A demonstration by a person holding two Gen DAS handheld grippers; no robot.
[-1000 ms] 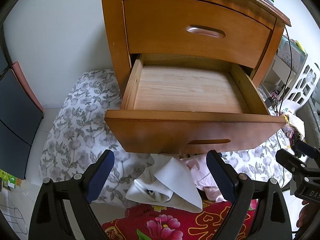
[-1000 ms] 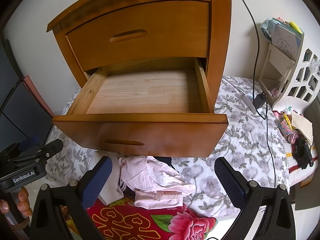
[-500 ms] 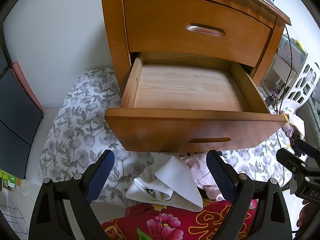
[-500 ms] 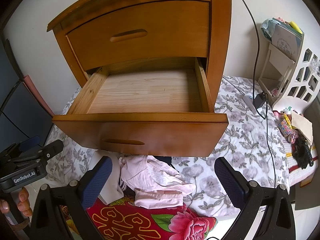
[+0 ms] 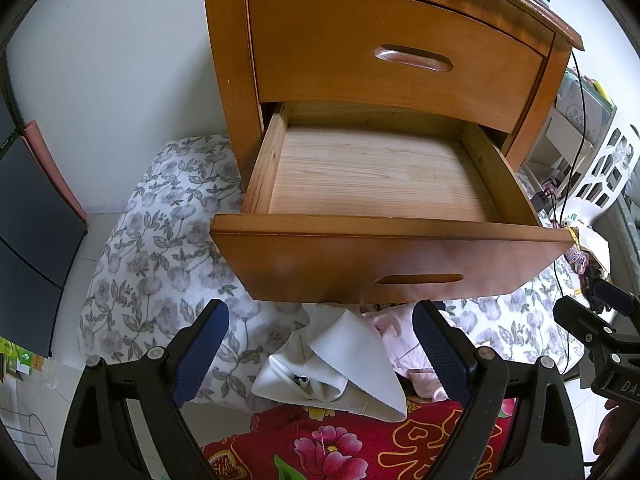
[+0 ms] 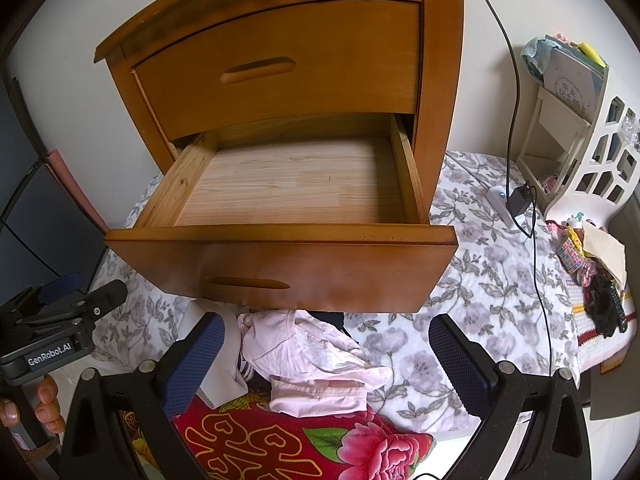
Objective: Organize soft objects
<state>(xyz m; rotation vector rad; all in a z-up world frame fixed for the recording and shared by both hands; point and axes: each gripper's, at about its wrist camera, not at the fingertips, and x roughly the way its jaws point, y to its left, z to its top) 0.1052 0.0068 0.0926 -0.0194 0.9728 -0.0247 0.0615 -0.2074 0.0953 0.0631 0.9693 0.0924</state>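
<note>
Crumpled white cotton garment just below and ahead of wide-open, empty left gripper — nearer arm. Pale pink folded clothes under right gripper, likewise spread, empty — both below open wooden drawer.

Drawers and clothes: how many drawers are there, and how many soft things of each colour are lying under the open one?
Drawers: 2, the shut top drawer and the open bottom drawer
White cloth: 1
Pink clothes: 1 bundle; pieces hard to separate
Red flowered fabric: 1
Total: 5
</note>
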